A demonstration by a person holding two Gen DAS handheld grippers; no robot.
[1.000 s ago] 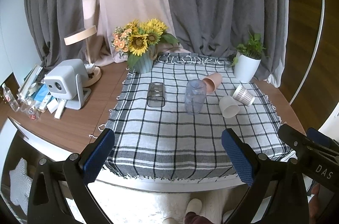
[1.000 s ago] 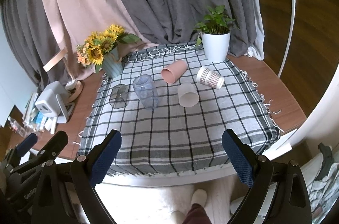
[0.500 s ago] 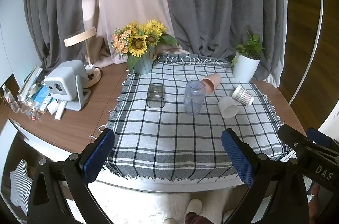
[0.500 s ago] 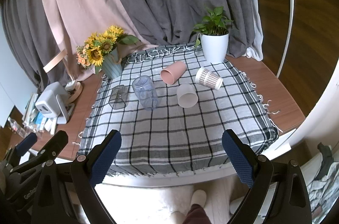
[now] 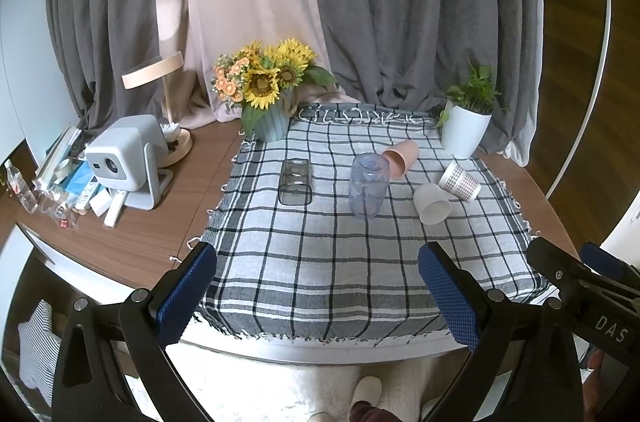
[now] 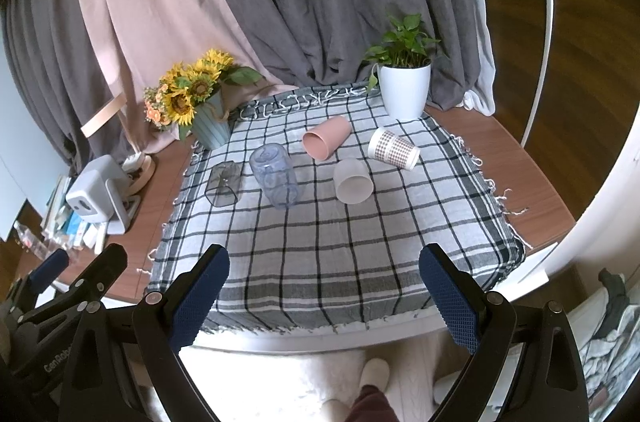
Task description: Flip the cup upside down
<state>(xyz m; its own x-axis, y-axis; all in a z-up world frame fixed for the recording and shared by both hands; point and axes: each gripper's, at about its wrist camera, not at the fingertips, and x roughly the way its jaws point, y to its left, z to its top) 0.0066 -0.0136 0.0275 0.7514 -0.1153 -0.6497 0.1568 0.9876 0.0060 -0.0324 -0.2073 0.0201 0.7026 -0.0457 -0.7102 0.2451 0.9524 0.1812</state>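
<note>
Several cups sit on a checked cloth. A dark clear square cup and a bluish clear cup stand upside down. A pink cup, a frosted white cup and a patterned paper cup lie on their sides. My left gripper and right gripper are both open and empty, held before the table's near edge, well short of the cups.
A sunflower vase stands at the cloth's back left, a white potted plant at the back right. A grey projector, a lamp and clutter sit on the wood table at left. Curtains hang behind.
Both grippers have drawn back slightly from the table, so the scene looks a little farther and lower. The cups have not moved.
</note>
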